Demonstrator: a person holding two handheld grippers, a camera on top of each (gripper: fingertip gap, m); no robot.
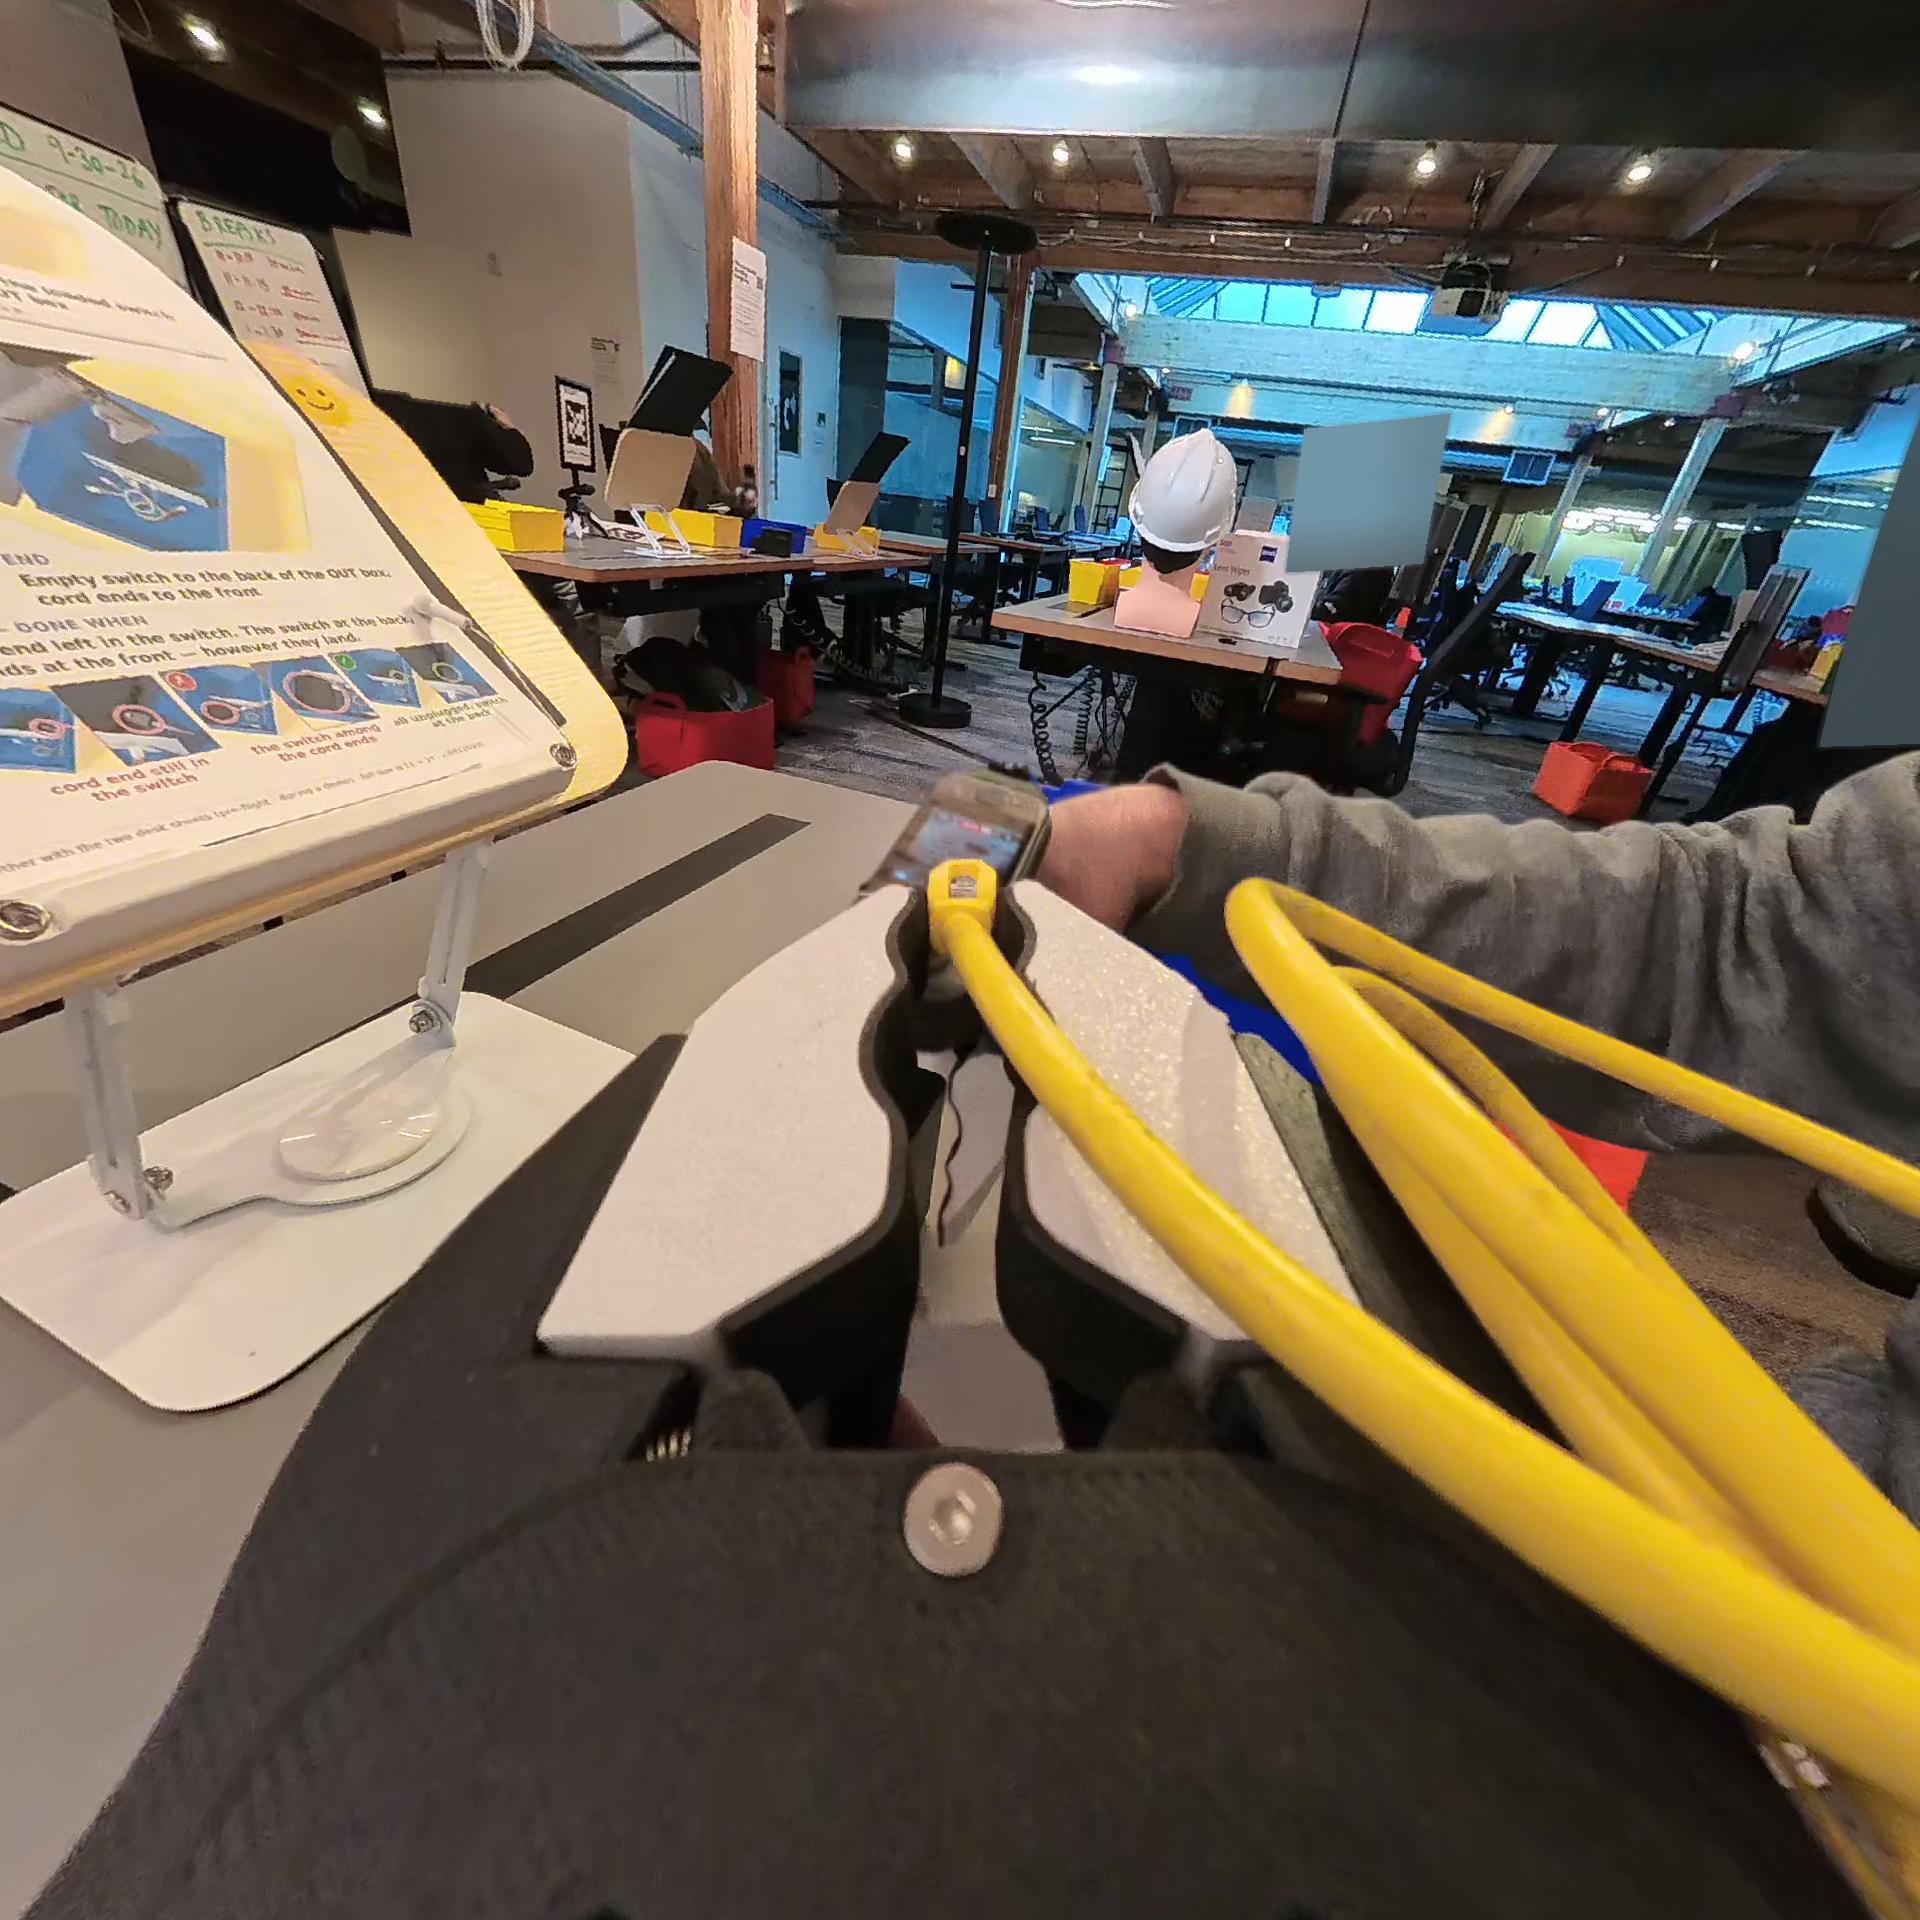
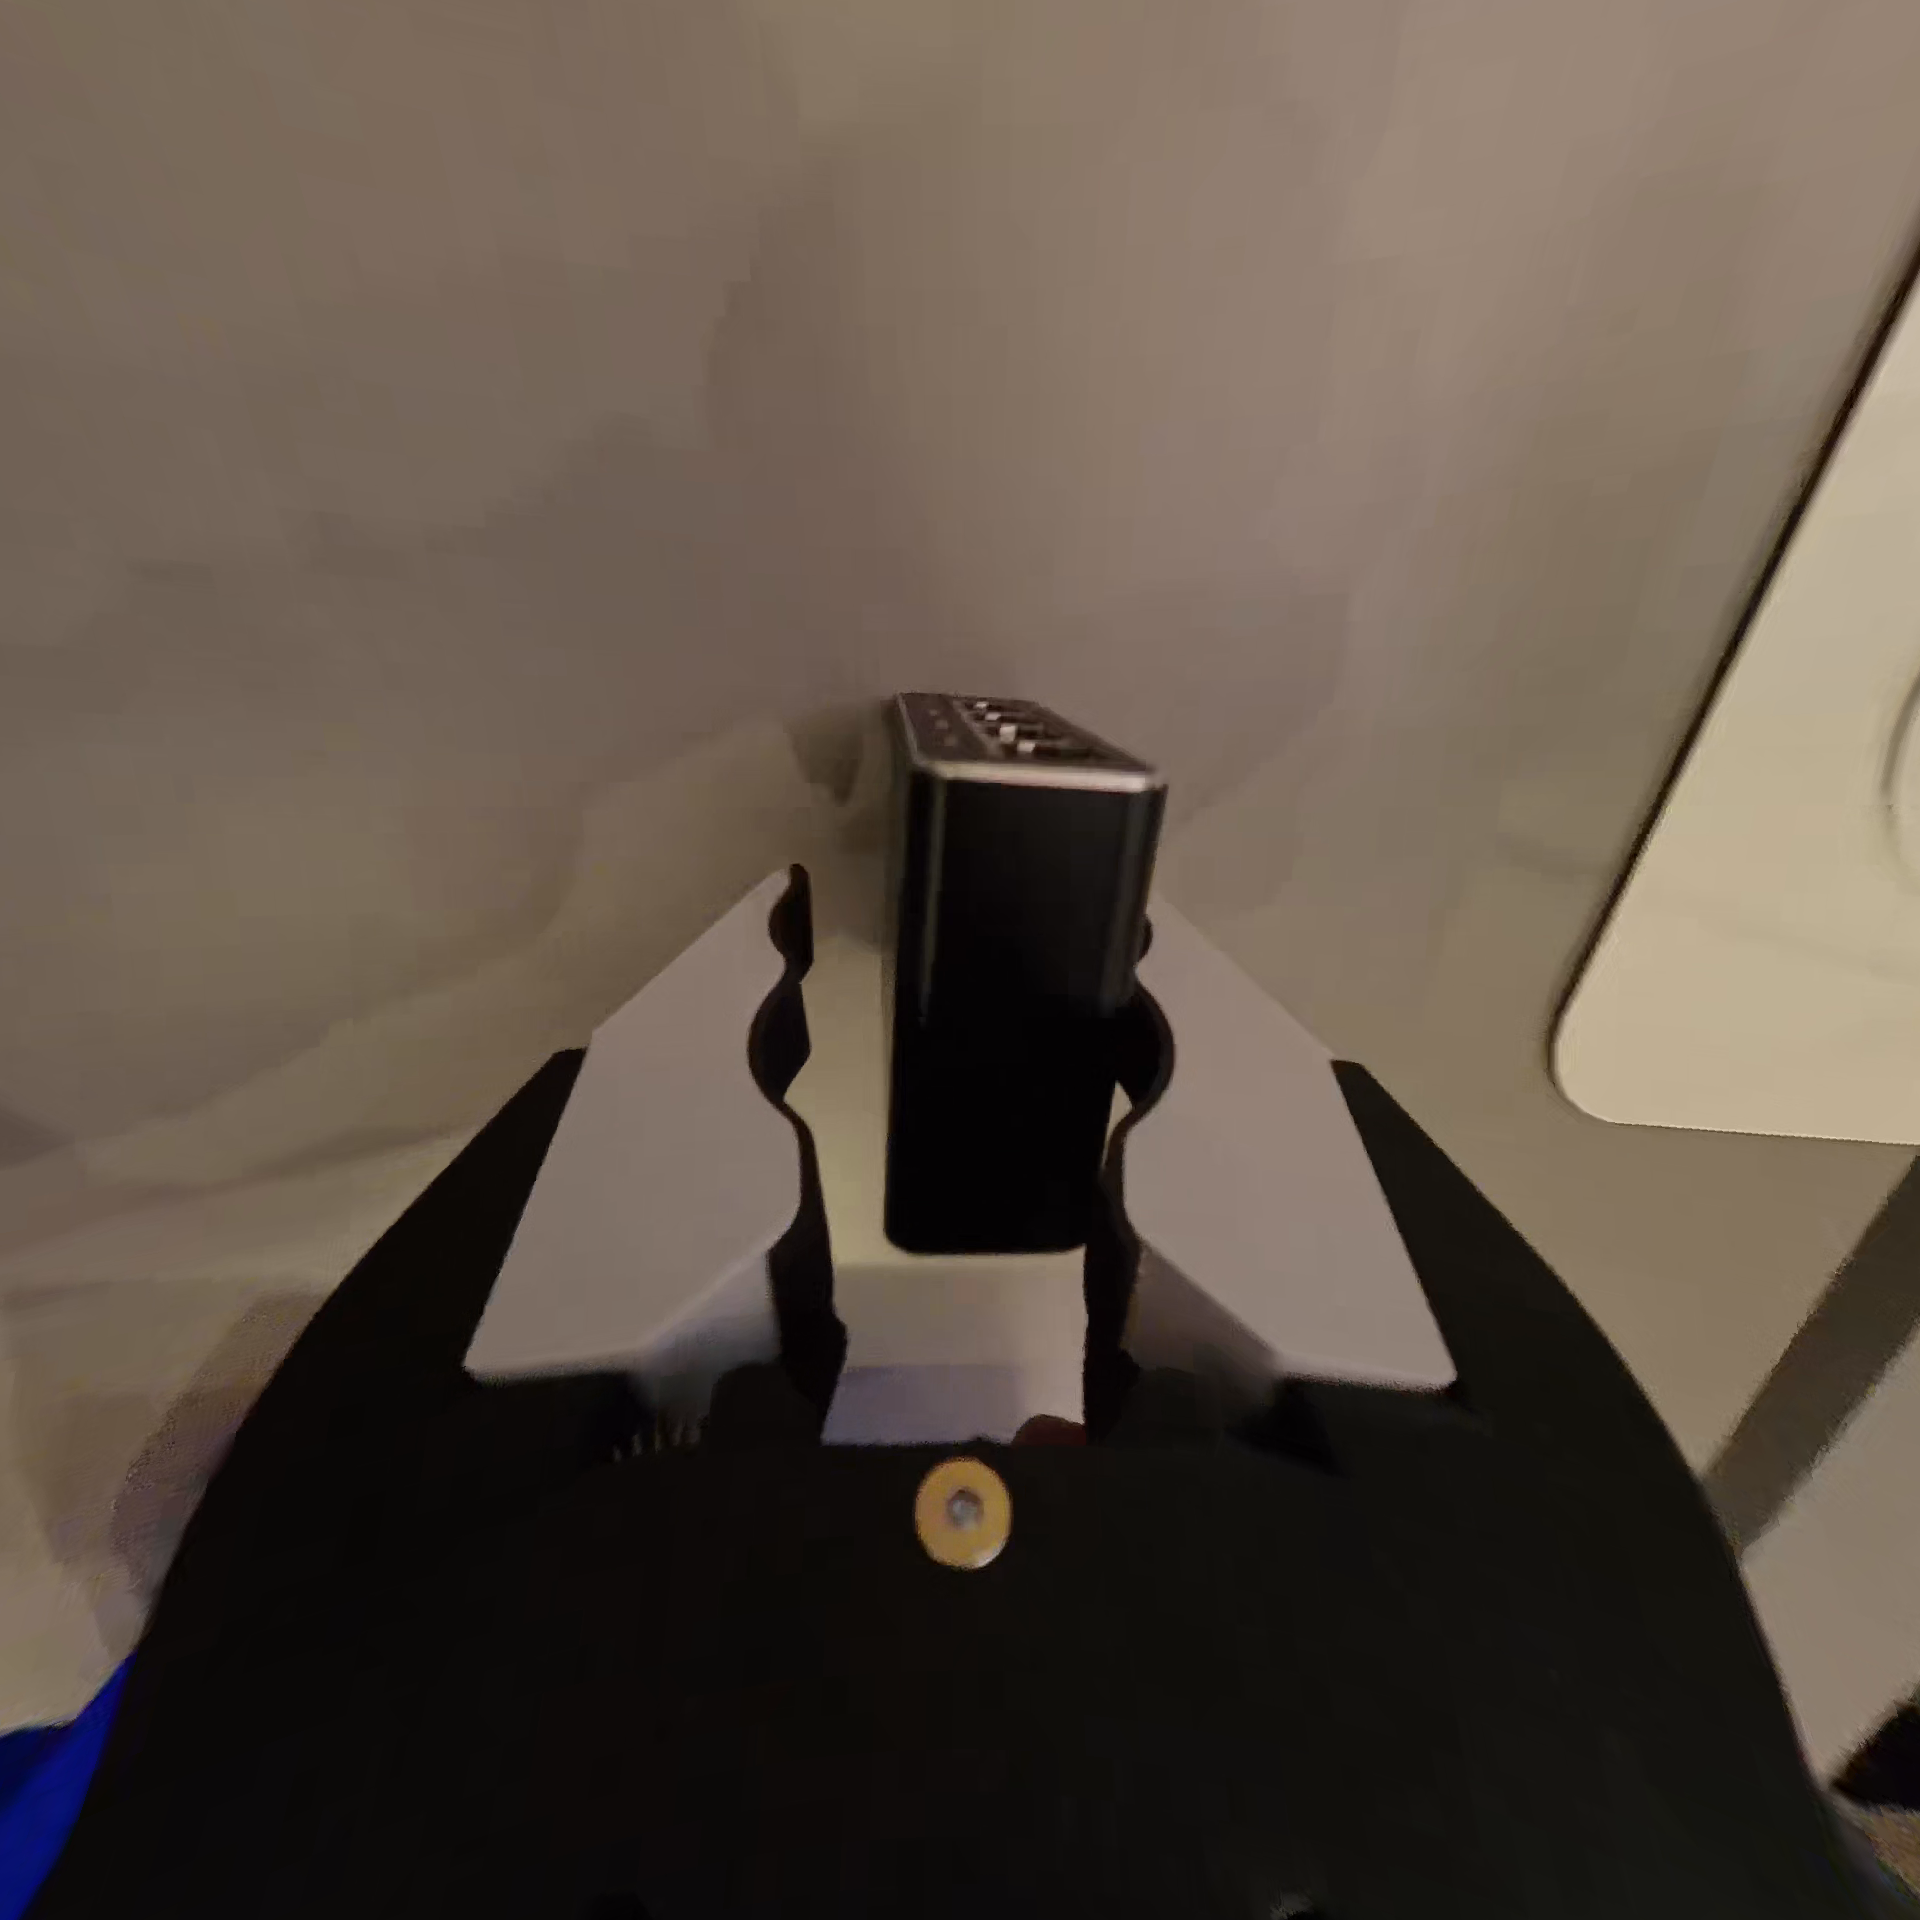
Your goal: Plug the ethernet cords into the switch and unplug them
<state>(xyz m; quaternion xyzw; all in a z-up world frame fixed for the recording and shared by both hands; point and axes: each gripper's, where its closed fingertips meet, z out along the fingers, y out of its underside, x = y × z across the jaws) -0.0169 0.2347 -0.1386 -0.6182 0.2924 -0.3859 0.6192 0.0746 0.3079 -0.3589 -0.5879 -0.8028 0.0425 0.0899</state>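
In the left wrist view my left gripper (image 1: 961, 920) is shut on the plug end of a yellow ethernet cord (image 1: 1195, 1174). The plug (image 1: 962, 889) sticks out past the fingertips. The rest of the cord hangs in loops to the right. In the right wrist view a black switch (image 2: 1008, 997) lies lengthwise between the jaws of my right gripper (image 2: 966, 904), with its port face at the far end. The switch touches the right finger (image 2: 1226, 1091). A gap shows between it and the left finger (image 2: 665, 1122). The picture is blurred.
A printed instruction sheet on a white stand (image 1: 239, 1226) is at the left on the grey table (image 1: 665, 831); the stand's base also shows in the right wrist view (image 2: 1766, 831). A person's grey-sleeved arm (image 1: 1507, 914) with a wristwatch (image 1: 977, 831) crosses just beyond my left gripper. A blue bin edge (image 1: 1236, 997) lies below the arm. Tip to tip, the grippers are about 25 cm apart.
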